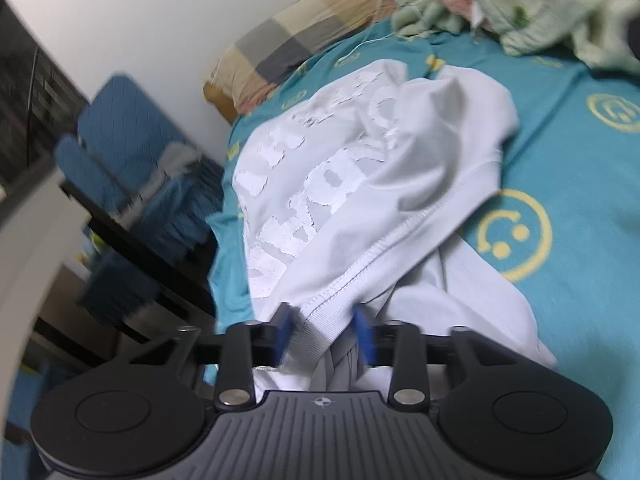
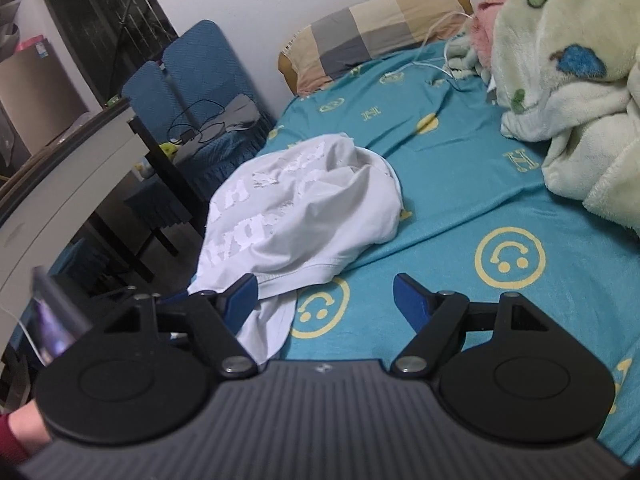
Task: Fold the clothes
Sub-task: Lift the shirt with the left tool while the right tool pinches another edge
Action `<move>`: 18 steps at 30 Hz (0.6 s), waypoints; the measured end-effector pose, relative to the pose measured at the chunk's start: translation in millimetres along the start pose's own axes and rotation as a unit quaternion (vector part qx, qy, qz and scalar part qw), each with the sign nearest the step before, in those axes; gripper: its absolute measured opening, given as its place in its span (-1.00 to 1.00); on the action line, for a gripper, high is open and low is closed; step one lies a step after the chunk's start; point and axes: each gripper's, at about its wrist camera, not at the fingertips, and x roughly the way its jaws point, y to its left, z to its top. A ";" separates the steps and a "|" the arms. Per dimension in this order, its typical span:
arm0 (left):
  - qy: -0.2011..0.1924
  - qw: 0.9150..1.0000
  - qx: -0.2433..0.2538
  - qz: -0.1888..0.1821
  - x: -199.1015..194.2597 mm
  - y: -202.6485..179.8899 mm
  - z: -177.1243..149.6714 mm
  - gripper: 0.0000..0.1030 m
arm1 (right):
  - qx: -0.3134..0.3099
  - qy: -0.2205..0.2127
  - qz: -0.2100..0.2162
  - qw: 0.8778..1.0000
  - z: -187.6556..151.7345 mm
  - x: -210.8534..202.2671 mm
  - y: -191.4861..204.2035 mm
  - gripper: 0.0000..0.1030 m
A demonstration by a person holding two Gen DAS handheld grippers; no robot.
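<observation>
A white T-shirt (image 1: 360,184) with cracked white lettering lies crumpled on the teal bed sheet (image 1: 580,208). My left gripper (image 1: 325,334) is shut on its ribbed collar, cloth bunched between the blue pads. The shirt also shows in the right wrist view (image 2: 296,216), near the bed's left edge. My right gripper (image 2: 326,298) is open and empty, low over the sheet (image 2: 460,208); its left finger (image 2: 240,300) rests against the shirt's near hem.
A checked pillow (image 2: 372,40) lies at the bed's head by the wall. A green fleece blanket (image 2: 568,92) is heaped on the right. A white cable (image 2: 436,60) trails beside it. Blue chairs (image 2: 200,80) and a dark table (image 2: 160,160) stand left of the bed.
</observation>
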 end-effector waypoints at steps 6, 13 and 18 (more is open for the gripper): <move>-0.105 0.981 -0.144 -0.072 -67.0 45.8 9.4 -0.88 | -0.013 0.002 -0.001 1.000 -0.6 6.6 2.9 0.50; -0.142 0.926 -0.300 -0.176 -94.0 96.8 0.7 -0.89 | -0.068 0.002 0.016 0.998 1.9 24.0 39.0 0.50; -0.147 0.911 -0.331 -0.196 -88.7 107.6 -6.2 -0.89 | -0.108 0.011 0.026 0.994 6.5 67.8 77.0 0.50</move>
